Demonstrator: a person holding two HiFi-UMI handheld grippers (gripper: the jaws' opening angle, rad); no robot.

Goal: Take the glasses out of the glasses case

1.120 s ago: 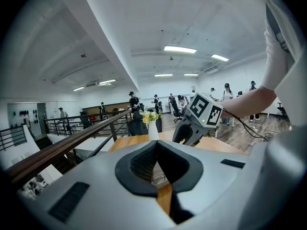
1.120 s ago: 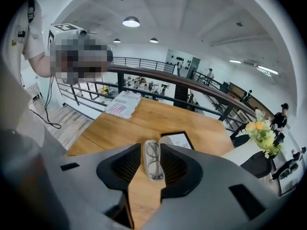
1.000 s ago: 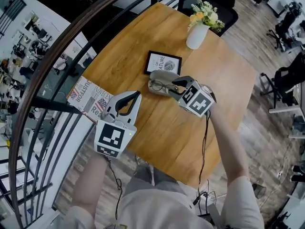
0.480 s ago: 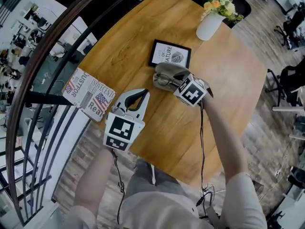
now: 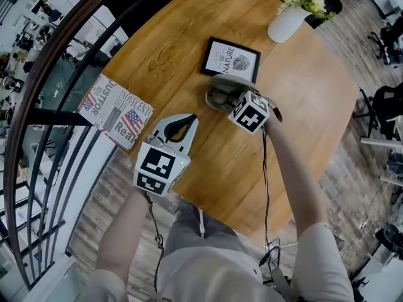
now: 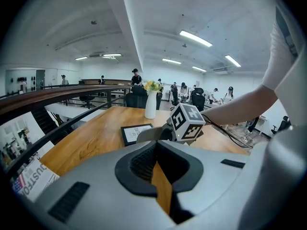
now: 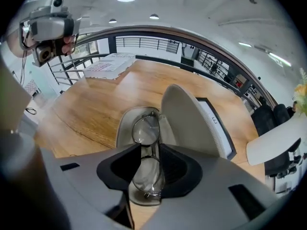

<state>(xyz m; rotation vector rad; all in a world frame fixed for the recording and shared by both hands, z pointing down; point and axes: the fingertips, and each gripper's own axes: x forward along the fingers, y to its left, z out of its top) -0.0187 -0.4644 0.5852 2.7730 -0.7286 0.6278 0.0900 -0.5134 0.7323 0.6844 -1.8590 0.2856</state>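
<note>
An open grey glasses case [image 5: 228,82] lies on the wooden table [image 5: 189,49] with its lid [image 7: 189,119] raised. Thin-rimmed glasses [image 7: 146,128] rest inside it, partly visible in the head view [image 5: 218,97]. My right gripper [image 7: 146,148] points steeply down into the case, open, its jaws standing either side of the glasses' bridge without pressing on it. In the head view its marker cube [image 5: 250,112] hides the jaw tips. My left gripper [image 5: 189,118] hovers low over the table's near side, left of the case, shut and empty [image 6: 156,150].
A framed print [image 5: 232,58] lies just behind the case and a white vase of flowers [image 5: 288,21] stands further back. A magazine [image 5: 116,112] hangs over the table's left edge by a dark railing [image 5: 60,74]. Bare wood lies between the grippers.
Both grippers have sunk toward the table. The right one has come down over the open case so its jaws straddle the glasses; the left has dropped near the front edge.
</note>
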